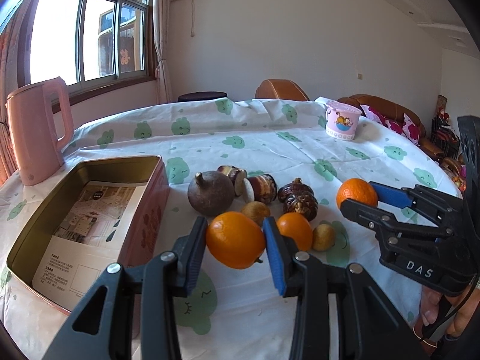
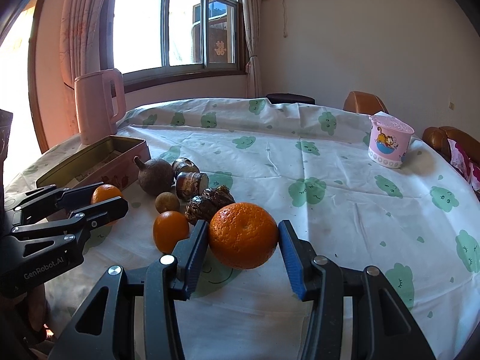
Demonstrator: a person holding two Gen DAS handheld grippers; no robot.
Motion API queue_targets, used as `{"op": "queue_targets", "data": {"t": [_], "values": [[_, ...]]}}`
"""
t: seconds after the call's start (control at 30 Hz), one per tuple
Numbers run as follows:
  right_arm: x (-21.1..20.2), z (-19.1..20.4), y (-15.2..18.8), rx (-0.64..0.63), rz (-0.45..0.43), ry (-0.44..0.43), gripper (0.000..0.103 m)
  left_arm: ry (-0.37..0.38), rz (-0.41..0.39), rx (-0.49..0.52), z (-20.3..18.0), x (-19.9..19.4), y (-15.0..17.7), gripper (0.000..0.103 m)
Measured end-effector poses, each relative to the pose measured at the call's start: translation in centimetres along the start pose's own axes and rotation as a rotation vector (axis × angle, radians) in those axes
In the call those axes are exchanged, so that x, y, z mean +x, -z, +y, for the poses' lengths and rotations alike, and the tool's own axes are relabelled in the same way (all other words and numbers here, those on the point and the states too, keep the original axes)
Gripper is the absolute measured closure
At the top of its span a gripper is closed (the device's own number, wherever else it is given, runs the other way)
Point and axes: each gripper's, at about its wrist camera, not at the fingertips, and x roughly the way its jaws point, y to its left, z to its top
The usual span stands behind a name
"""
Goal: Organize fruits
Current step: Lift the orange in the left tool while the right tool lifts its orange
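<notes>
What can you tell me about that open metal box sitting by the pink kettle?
The tin box is rectangular with rounded corners, its lid off. Inside, the walls look like dull gold metal; outside it is pink with a red pattern. A printed paper sheet lies flat on its bottom, and no fruit is in it. It rests on the tablecloth at the table's left, just in front of the pink kettle, with a round brown fruit close by its right side. Neither hand-held gripper touches it.

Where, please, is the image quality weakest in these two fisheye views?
Left wrist view: the bright window is blown out, the round table's edge bows from lens distortion, corners are vignetted. Right wrist view: the same window glares white and washes the pink plastic kettle orange; the fruit stays sharp.
</notes>
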Motion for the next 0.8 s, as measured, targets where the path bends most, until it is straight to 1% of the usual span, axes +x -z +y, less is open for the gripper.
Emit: {"op": "queue_targets", "data": {"t": [0.5, 0.8], "values": [[-1.2, 0.5, 0.3, -0.021, -0.080, 0.000, 0.053, -0.035, -0.076, 0.009, -0.3, -1.1, 0.2, 0.063], [-1.6, 0.5, 0.4, -0.026, -0.111, -0.001, 0.053, -0.056, -0.117, 0.019, -0.5, -1.7, 0.3, 0.063]]}}
